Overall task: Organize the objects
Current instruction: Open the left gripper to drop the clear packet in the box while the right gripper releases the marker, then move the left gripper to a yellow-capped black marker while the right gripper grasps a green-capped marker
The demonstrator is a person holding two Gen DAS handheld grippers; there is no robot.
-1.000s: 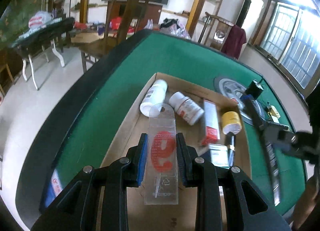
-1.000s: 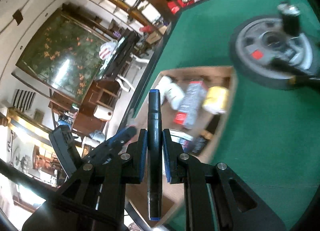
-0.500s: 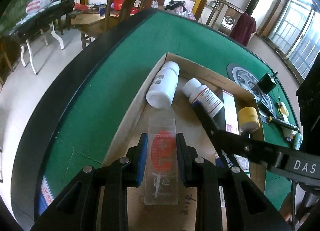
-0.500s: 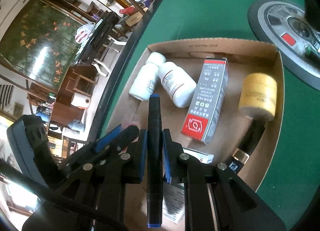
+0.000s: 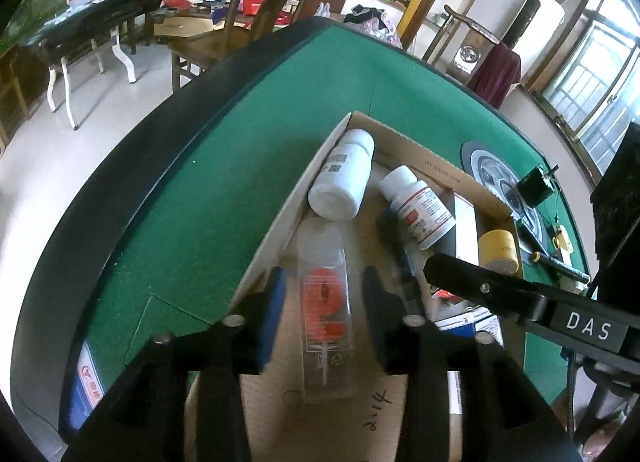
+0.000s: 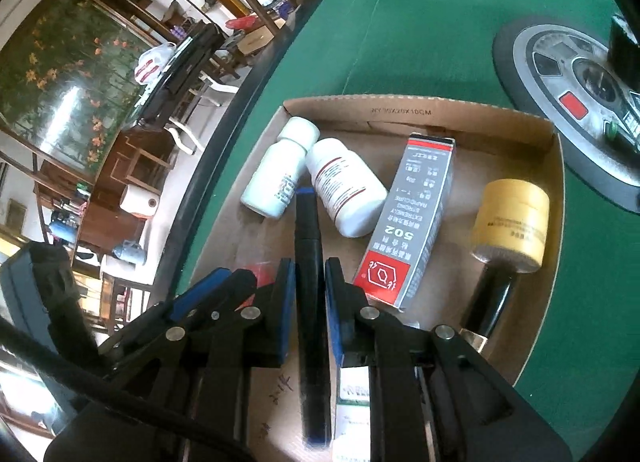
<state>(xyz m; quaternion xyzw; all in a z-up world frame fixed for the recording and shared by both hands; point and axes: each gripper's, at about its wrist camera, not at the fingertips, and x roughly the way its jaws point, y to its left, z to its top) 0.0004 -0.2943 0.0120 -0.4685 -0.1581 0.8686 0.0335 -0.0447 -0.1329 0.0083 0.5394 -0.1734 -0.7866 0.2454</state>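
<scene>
Left claw (image 5: 324,294) open, glue box (image 6: 412,234) reads "502"

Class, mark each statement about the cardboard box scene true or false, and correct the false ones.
1. The left gripper is open, with the clear blister pack lying between its fingers. True.
2. The right gripper holds a yellow jar. False: it is shut on the black marker; the yellow jar lies in the cardboard box.
3. Two white pill bottles lie on their sides. True.
4. The 502 glue box lies on the green felt. False: it is inside the cardboard box.
</scene>
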